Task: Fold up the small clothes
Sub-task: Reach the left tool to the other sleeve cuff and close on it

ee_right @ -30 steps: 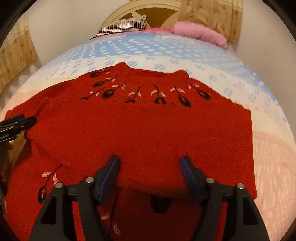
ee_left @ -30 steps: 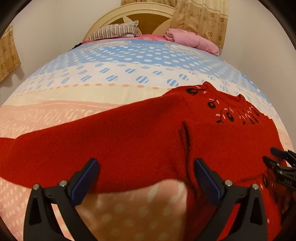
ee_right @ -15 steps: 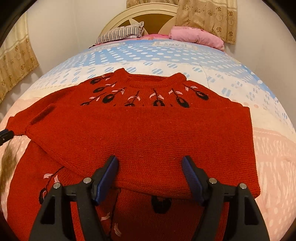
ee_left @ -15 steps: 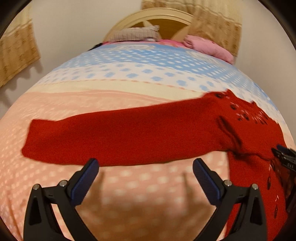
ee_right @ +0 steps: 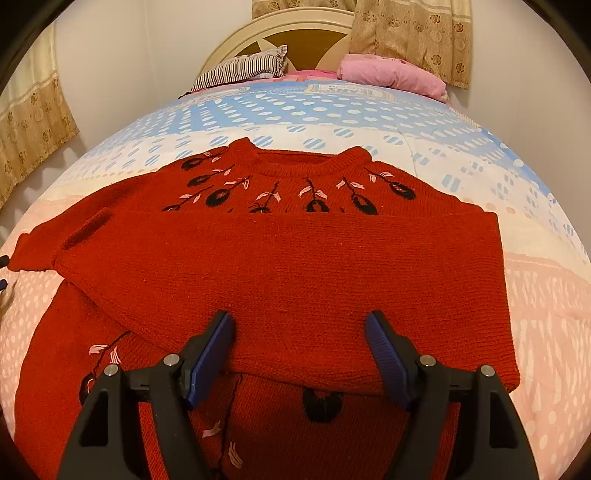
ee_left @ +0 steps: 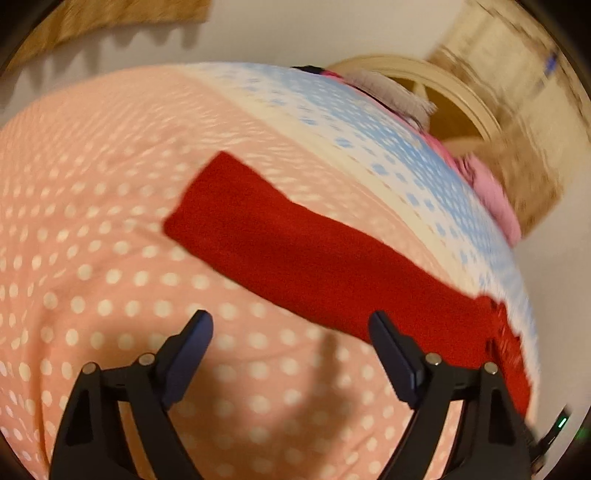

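A red knit sweater (ee_right: 288, 266) with black and pink flower embroidery lies flat on the bed. One sleeve is folded across its chest. My right gripper (ee_right: 300, 332) is open and empty, hovering over the lower edge of that folded sleeve. The other sleeve (ee_left: 295, 251) stretches out straight over the pink dotted bedspread in the left wrist view. My left gripper (ee_left: 291, 332) is open and empty, just in front of that sleeve's near edge.
The bedspread (ee_right: 546, 302) is pink, cream and blue with dots. A striped pillow (ee_right: 240, 68) and a pink bundle (ee_right: 391, 74) lie by the headboard (ee_right: 295, 29). Curtains (ee_right: 410, 33) hang behind. A white wall (ee_left: 258, 37) borders the bed.
My left gripper has swung left and turned, so the outstretched sleeve now runs diagonally and the sweater body has left its view. My right gripper has barely moved.
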Available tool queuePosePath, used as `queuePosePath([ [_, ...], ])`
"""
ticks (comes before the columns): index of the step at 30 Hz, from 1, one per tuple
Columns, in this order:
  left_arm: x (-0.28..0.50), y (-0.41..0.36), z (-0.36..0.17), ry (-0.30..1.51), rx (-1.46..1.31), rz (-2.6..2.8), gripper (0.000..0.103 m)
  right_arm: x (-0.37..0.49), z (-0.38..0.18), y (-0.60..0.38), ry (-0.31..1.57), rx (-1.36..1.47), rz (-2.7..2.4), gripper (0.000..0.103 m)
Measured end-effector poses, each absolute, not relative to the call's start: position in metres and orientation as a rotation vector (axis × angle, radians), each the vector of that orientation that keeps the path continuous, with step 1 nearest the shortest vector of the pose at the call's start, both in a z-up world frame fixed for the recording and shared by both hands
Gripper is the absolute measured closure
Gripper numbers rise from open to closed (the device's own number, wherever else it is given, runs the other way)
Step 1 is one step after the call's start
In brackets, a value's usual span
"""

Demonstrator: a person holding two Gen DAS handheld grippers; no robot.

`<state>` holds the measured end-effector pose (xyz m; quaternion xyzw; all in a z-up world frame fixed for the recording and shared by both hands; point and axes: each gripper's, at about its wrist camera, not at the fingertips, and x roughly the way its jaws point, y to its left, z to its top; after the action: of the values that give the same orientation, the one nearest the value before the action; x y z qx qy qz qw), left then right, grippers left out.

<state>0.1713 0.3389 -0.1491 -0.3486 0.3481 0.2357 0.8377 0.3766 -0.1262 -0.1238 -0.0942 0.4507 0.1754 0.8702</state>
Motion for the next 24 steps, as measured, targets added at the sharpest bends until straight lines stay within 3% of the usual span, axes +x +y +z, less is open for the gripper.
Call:
queuePosePath([
  [9,0.165,0.371,-0.159,0.601,-0.939,0.442,0.021,0.376,-0.123,-0.127,0.941,-0.197,0.366,0.027],
  [19,0.177,0.387,-0.161,0.577,-0.899,0.477,0.024,0.376,-0.123,-0.127,0.941,-0.198,0.366,0.027],
  [21,0.179,0.388,-0.161,0.586,-0.885,0.492,0.029,0.376,-0.123,-0.127,0.940,-0.198,0.366,0.027],
  [22,0.178,0.389,-0.161,0.588,-0.880,0.502,0.038,0.376,-0.123,-0.127,0.940,-0.198,0.366,0.027],
  [24,0.176,0.393,-0.163,0.586,-0.882,0.512,0.065,0.376,-0.123,-0.128,0.940,-0.198,0.366,0.027],
])
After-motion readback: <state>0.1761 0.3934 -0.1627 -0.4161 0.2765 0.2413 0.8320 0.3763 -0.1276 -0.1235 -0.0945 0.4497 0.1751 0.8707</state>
